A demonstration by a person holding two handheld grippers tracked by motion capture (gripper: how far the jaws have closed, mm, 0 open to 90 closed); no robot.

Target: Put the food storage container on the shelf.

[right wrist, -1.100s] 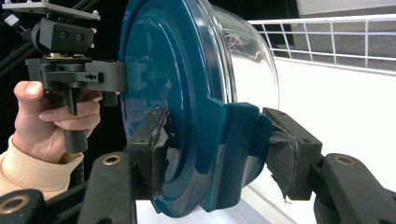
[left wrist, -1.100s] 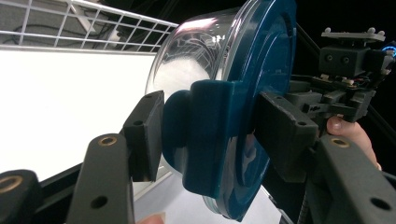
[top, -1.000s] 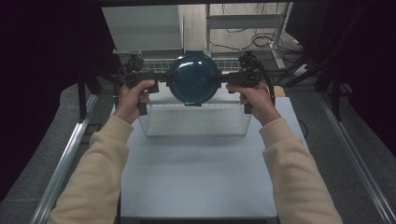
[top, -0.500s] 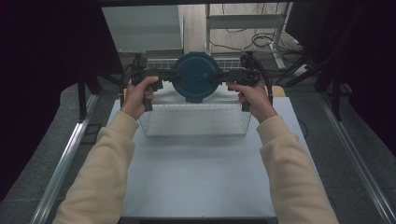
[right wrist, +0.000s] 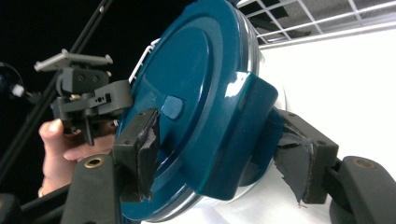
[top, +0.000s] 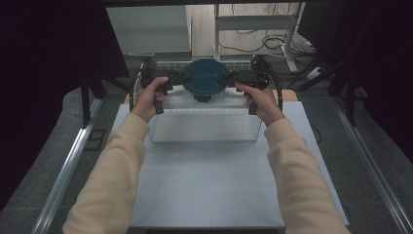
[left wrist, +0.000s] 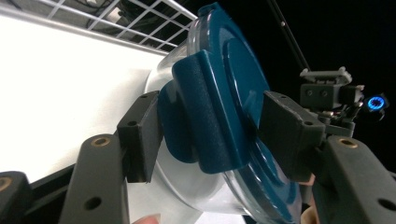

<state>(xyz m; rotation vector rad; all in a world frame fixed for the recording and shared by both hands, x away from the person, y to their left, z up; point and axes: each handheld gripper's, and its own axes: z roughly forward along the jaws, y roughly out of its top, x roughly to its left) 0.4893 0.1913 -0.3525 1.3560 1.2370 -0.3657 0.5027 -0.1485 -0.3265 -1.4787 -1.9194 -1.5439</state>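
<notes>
Over the white table, above the far edge of the wire basket, you held a clear container with a blue lid between you: your left gripper and right gripper each clamped one of its side latches.

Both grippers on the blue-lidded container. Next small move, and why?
Probably lower it straight down. The round clear container with the dark blue lid hangs over the wire basket, the left gripper and right gripper each clamping a side latch tab.
</notes>
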